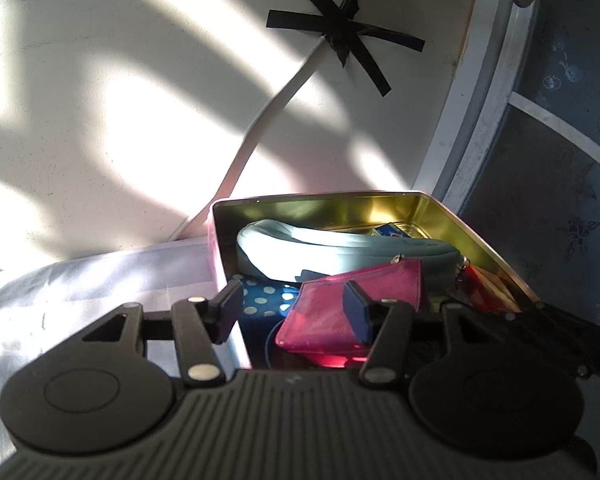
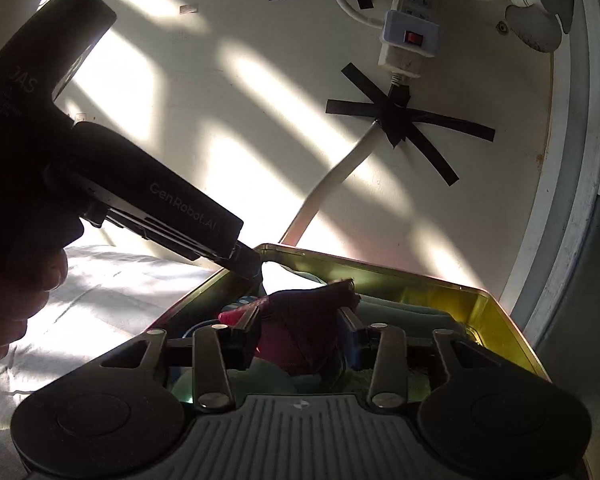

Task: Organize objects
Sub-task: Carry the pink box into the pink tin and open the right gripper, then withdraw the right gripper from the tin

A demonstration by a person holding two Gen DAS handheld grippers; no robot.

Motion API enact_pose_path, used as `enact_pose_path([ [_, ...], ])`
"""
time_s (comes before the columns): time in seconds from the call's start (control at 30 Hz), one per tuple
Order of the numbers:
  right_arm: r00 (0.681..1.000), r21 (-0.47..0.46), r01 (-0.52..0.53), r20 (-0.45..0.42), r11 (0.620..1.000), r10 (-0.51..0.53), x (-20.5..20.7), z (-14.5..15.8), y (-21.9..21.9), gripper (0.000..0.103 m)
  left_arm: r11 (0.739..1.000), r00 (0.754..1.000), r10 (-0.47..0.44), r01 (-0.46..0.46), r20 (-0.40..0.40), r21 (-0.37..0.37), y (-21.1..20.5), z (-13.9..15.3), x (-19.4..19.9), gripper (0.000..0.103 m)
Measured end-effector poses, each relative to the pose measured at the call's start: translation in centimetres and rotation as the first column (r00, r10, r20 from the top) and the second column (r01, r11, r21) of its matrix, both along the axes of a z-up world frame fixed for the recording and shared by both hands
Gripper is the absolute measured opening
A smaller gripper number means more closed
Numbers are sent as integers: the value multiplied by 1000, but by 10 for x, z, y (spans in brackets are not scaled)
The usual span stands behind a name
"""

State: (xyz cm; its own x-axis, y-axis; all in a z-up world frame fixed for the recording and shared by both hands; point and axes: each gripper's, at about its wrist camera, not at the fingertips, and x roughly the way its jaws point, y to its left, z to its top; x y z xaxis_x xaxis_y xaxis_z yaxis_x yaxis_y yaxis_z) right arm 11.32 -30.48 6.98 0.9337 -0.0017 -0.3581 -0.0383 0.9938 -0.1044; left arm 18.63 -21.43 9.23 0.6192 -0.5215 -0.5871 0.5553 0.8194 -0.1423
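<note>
Open tin (image 1: 432, 216), gold inside, on white bedding (image 1: 80, 292) against sunlit wall; near rim cut off by gripper bodies in both views. Inside tin: pale blue pouch (image 1: 340, 248) along the back, pink pouch (image 1: 340, 300) in front, polka-dot item (image 1: 260, 300) at left, red bits (image 1: 484, 284) at right, mostly hidden. Small blue box (image 1: 388, 232) at back, barely visible.

Left gripper (image 1: 296, 308): jaws partly apart, nothing clamped, pink pouch seen behind them, contact unclear.

Right gripper (image 2: 300, 332): jaws partly apart, dark pink pouch (image 2: 312, 320) between them; deep shadow, cannot tell if pads press it. Left gripper body crosses upper left of right view, tip at tin's far corner, hand (image 2: 16, 292) dark and cropped.

Taped cable (image 2: 340, 184) and power strip (image 2: 408, 36) on wall.
</note>
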Motion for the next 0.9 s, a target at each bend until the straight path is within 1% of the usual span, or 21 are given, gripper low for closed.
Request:
enact_pose_path([
  [0.07, 1000, 52, 13, -12, 999, -12, -4, -2, -9, 42, 999, 1000, 15, -15, 13, 31, 5, -2, -5, 57],
  [0.17, 999, 66, 41, 7, 997, -41, -22, 1, -14, 42, 996, 996, 46, -52, 77, 70, 13, 1, -22, 61],
  [0.2, 998, 71, 55, 19, 996, -56, -31, 2, -16, 42, 995, 994, 55, -62, 94, 75, 17, 2, -29, 64],
  [0.37, 992, 154, 106, 48, 982, -115, -71, 9, -32, 42, 992, 985, 73, -88, 155, 95, 30, 3, -63, 65],
  [0.5, 985, 231, 155, 40, 961, -168, -101, 6, -40, 42, 991, 984, 80, -95, 157, 91, 44, -2, -86, 66],
  [0.63, 978, 283, 188, 29, 940, -205, -125, 0, -40, 42, 991, 984, 69, -87, 166, 104, 52, -8, -107, 67],
  [0.77, 975, 314, 199, 27, 928, -218, -142, 0, -36, 42, 990, 982, 55, -77, 183, 118, 56, -12, -124, 68],
  [0.9, 977, 323, 189, 32, 927, -210, -153, 2, -30, 43, 991, 981, 50, -73, 190, 116, 61, -11, -138, 69],
])
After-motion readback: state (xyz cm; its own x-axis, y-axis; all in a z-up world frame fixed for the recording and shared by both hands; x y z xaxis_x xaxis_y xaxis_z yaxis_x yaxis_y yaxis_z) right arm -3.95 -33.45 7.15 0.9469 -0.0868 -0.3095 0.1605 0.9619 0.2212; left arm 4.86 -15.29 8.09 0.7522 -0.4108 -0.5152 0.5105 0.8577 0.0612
